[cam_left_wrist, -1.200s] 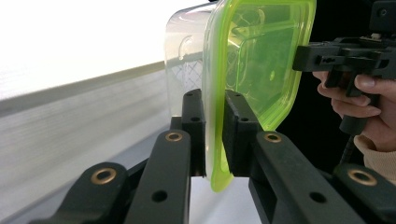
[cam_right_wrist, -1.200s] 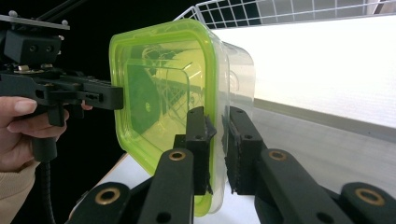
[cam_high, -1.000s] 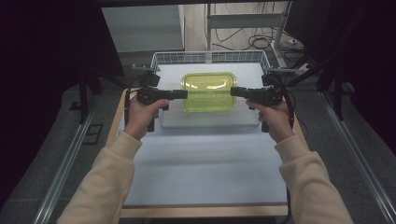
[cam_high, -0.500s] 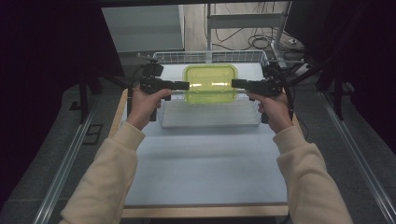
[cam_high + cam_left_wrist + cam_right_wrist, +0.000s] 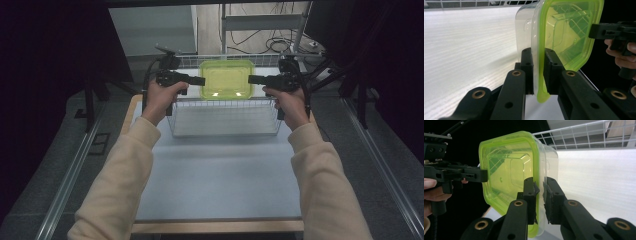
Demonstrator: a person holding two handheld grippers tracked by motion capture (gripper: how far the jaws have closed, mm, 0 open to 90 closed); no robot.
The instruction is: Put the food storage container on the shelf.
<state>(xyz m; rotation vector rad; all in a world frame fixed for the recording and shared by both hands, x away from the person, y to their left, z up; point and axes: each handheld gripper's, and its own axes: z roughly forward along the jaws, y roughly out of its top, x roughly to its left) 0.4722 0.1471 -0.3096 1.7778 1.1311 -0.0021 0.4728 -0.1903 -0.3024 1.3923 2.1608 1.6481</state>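
A clear plastic container with a yellow-green lid (image 5: 226, 79) hangs in the air above the far part of a wire basket (image 5: 224, 119). My left gripper (image 5: 201, 80) is shut on the lid's left edge and my right gripper (image 5: 251, 80) on its right edge. In the left gripper view the jaws (image 5: 538, 72) pinch the lid rim (image 5: 571, 32), with the clear body to the left of it. The right gripper view has its jaws (image 5: 539, 200) clamped on the rim of the container (image 5: 509, 170), and the other gripper (image 5: 461, 175) holds the opposite side.
The wire basket has a white liner (image 5: 225, 122) and stands at the far end of a white table mat (image 5: 220, 175). A wooden table edge (image 5: 215, 226) runs along the front. Cables and a metal frame (image 5: 265, 22) lie beyond the basket. Dark stands flank the table.
Both grippers have lifted the container up out of the basket, and it now hangs higher and farther away than a second ago.
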